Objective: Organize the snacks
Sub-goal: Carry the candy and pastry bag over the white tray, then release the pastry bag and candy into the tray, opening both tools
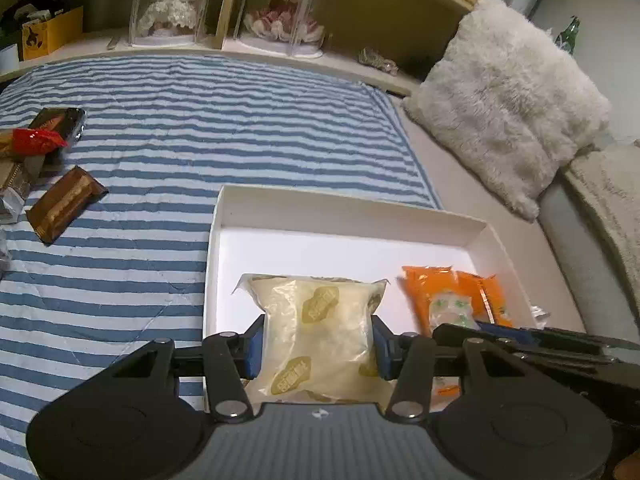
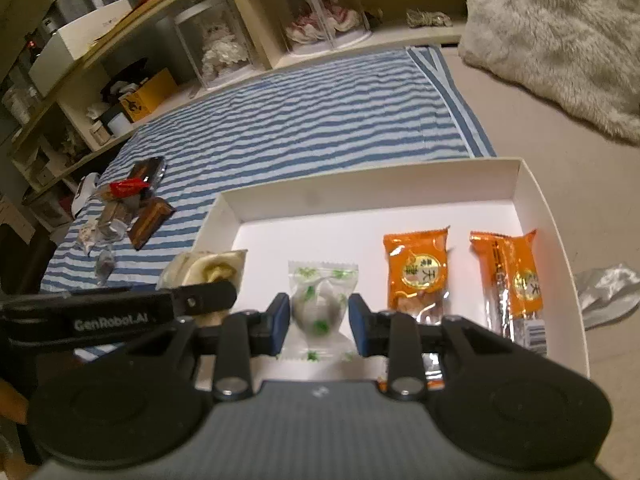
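While the loose pile of brown and red foil-wrapped snacks (image 1: pixel 52 160) waits on the blue-and-white striped bedcover (image 1: pixel 200 120) far to my left, both my tools work inside the shallow white cardboard box (image 1: pixel 344 212). My left gripper (image 1: pixel 318 338) has its fingers (image 1: pixel 256 340) clenched on the pale cream plastic pastry packet (image 1: pixel 320 320), which sits low over the box's left side, long axis running away from me. Next comes the small clear candy wrapper with green leaf print (image 2: pixel 318 308), lying on the box floor straight between the fingers (image 2: pixel 280 316) of my right gripper (image 2: pixel 319 320); they flank it, but I cannot tell whether they pinch. Rightmost, two orange foil snack bars (image 2: pixel 416 272) lie lengthwise, parallel, well inside the box.
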